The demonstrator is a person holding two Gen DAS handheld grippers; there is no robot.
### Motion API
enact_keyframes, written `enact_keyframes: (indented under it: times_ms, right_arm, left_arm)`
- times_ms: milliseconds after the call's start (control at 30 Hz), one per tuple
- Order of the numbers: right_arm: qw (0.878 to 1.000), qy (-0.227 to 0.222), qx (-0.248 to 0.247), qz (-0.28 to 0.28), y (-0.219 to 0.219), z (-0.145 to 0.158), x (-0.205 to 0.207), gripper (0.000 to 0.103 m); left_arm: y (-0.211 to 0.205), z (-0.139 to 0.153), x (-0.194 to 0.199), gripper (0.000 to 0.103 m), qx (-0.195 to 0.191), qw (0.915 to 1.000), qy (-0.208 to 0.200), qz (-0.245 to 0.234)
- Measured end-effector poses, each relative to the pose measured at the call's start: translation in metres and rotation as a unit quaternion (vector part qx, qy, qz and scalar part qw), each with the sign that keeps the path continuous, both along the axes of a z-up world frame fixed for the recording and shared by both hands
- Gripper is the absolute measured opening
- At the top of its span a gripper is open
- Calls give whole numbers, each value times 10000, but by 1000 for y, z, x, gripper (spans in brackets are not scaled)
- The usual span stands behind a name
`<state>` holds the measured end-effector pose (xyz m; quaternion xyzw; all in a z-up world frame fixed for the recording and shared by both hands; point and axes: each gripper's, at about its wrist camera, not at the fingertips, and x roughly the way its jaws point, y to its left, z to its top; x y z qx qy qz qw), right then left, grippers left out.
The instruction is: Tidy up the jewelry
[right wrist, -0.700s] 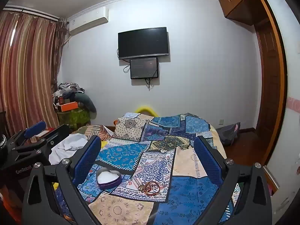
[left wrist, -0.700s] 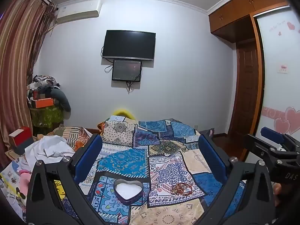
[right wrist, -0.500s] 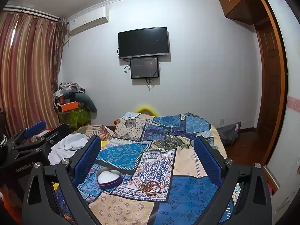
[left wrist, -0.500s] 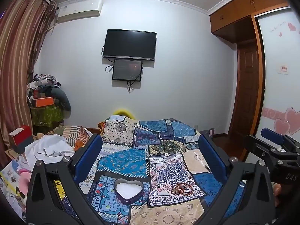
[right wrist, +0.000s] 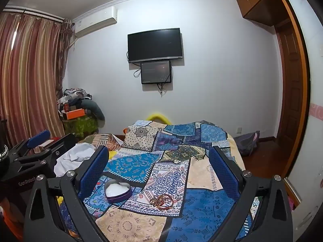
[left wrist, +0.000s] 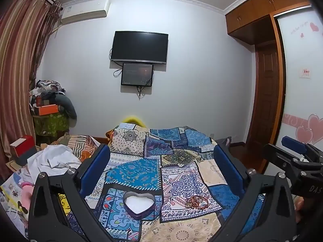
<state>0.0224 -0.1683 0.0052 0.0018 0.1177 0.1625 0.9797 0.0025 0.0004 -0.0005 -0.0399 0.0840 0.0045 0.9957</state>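
A purple heart-shaped tin [left wrist: 138, 203] with a white inside lies open on the patchwork bedspread [left wrist: 133, 171]; it also shows in the right wrist view [right wrist: 117, 190]. A small pile of reddish-gold bangles [left wrist: 196, 201] lies just right of it, also in the right wrist view [right wrist: 161, 200]. My left gripper [left wrist: 161, 167] is open and empty, held above and short of both. My right gripper [right wrist: 158, 166] is open and empty, likewise short of the bangles. Each gripper shows at the edge of the other's view.
A white garment [left wrist: 52, 159] and papers lie on the bed's left side. A red box [left wrist: 22, 147] and a stack of clothes and boxes [left wrist: 48, 104] stand at the left by the curtain. A wardrobe door [left wrist: 266, 104] is at the right.
Both views have shifted only very slightly; the tin and bangles lie where they were, and both grippers stay open.
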Motion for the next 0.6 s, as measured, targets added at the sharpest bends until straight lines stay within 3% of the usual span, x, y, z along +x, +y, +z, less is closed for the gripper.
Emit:
enact_keyframes:
  times_ms: [600]
  right_arm:
    - [10000, 17, 3, 1, 2, -2, 0, 98]
  left_arm:
    - [2, 0, 1, 103, -7, 10000, 27, 2]
